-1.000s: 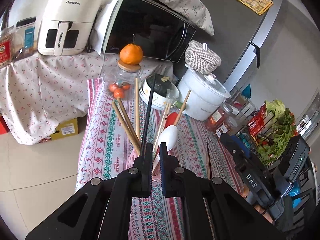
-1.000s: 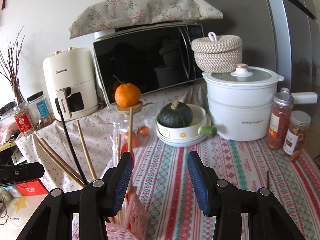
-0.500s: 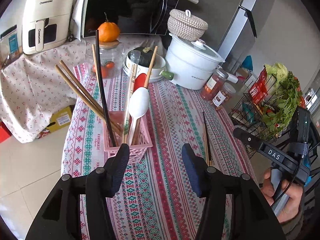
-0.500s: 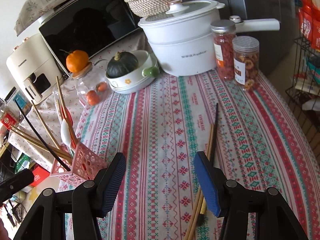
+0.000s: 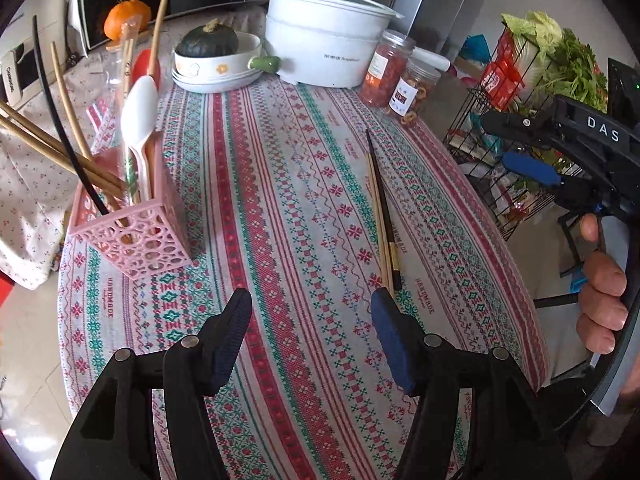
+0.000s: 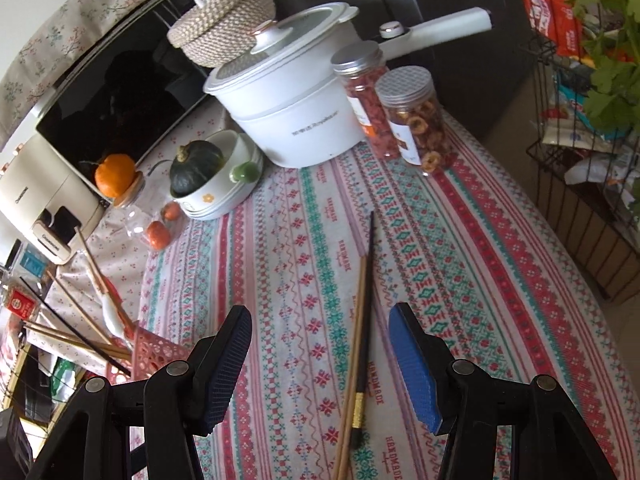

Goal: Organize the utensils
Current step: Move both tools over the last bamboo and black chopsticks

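A pink lattice basket (image 5: 132, 236) stands at the table's left edge, holding wooden chopsticks, one black chopstick, a white spoon (image 5: 138, 112) and a red spoon. A black chopstick and a wooden pair (image 5: 382, 216) lie loose on the patterned cloth. My left gripper (image 5: 312, 304) hangs over the cloth between basket and loose chopsticks; its jaws are opening with nothing between them. My right gripper (image 6: 320, 320) is open above the near ends of the loose chopsticks (image 6: 362, 340), its pads apart from them. In the left wrist view the right gripper (image 5: 500, 140) shows at the right, held by a hand.
At the back stand a white pot (image 5: 324, 52), a bowl with a green squash (image 5: 208, 40), two snack jars (image 5: 400, 80) and a glass jar topped by an orange (image 6: 116, 168). A wire rack (image 5: 520, 184) of greens stands off the right edge. A microwave (image 6: 120, 96) sits behind.
My left gripper let go of the black chopstick in the basket, opened and drew back to the right and lower. My right gripper opened wider and swung over the loose chopsticks.
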`<state>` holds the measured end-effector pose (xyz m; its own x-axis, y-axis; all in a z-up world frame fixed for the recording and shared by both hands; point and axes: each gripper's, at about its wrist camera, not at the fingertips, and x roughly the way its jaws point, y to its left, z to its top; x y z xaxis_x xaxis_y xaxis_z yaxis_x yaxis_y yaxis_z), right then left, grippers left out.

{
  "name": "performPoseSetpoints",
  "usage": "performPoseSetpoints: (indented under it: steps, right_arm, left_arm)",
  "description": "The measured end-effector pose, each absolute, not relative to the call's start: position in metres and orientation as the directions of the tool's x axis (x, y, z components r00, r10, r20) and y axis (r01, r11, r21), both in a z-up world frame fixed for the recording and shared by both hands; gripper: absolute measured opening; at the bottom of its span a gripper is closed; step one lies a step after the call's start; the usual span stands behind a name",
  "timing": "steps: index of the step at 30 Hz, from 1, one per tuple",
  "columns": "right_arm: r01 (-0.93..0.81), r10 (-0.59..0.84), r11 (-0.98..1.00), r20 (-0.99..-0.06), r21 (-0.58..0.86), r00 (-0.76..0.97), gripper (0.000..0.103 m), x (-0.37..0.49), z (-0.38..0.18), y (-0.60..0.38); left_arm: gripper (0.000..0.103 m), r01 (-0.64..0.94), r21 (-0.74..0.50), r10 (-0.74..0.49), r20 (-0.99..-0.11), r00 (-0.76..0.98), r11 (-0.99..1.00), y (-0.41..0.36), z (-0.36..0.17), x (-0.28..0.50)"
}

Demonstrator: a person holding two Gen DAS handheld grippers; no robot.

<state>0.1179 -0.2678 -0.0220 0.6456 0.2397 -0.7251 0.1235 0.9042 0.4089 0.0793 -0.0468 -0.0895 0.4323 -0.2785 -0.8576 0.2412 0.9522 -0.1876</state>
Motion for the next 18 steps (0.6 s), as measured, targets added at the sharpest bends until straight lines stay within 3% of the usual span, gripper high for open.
performPoseSetpoints:
  steps: [7, 9, 11, 14, 18]
  right_arm:
    - [0.246, 0.241, 0.86, -0.781, 0.447, 0.576, 0.062, 0.124, -0.046, -0.297]
    - [0.257, 0.247, 0.853, -0.785, 0.454, 0.568, 0.062, 0.125, -0.048, -0.301]
    - [0.261, 0.261, 0.842, -0.78, 0.472, 0.569, 0.062, 0.124, -0.049, -0.306]
    - [0.273, 0.281, 0.821, -0.771, 0.501, 0.571, 0.062, 0.123, -0.05, -0.313]
    - [0.275, 0.312, 0.802, -0.764, 0.531, 0.565, 0.062, 0.124, -0.052, -0.316]
  left_arm:
    - [0.063, 0.211, -0.272, -0.335, -0.865, 0.375, 0.939, -0.087, -0.114, 0.123]
    - [0.053, 0.206, -0.299, -0.355, -0.869, 0.344, 0.932, -0.101, -0.124, 0.141]
    - [0.051, 0.184, -0.346, -0.389, -0.864, 0.318, 0.92, -0.11, -0.135, 0.16]
    - [0.042, 0.165, -0.307, -0.345, -0.886, 0.309, 0.937, -0.125, -0.149, 0.184]
    - [0.041, 0.171, -0.285, -0.324, -0.9, 0.292, 0.943, -0.138, -0.159, 0.204]
